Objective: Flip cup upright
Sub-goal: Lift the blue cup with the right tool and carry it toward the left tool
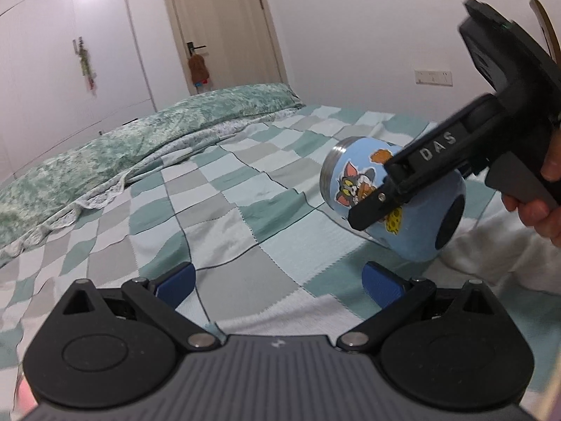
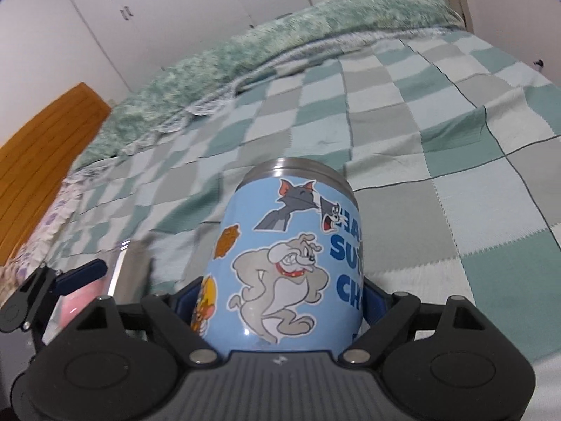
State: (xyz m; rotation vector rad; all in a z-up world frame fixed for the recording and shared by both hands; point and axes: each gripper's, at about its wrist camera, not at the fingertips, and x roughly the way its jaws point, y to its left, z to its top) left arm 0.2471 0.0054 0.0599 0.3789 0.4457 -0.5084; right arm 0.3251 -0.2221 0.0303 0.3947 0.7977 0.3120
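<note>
Left gripper over checkered bedspread, green quilt, wardrobe, door

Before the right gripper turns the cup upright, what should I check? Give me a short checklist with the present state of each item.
1. Right gripper shut on the cup: ok.
2. Cup lifted off the bed cover: ok.
3. Cup upright: not ok, it is tilted, steel rim toward the far side.
4. Left gripper open and apart from the cup: ok.
5. Cup empty inside: cannot tell.
</note>
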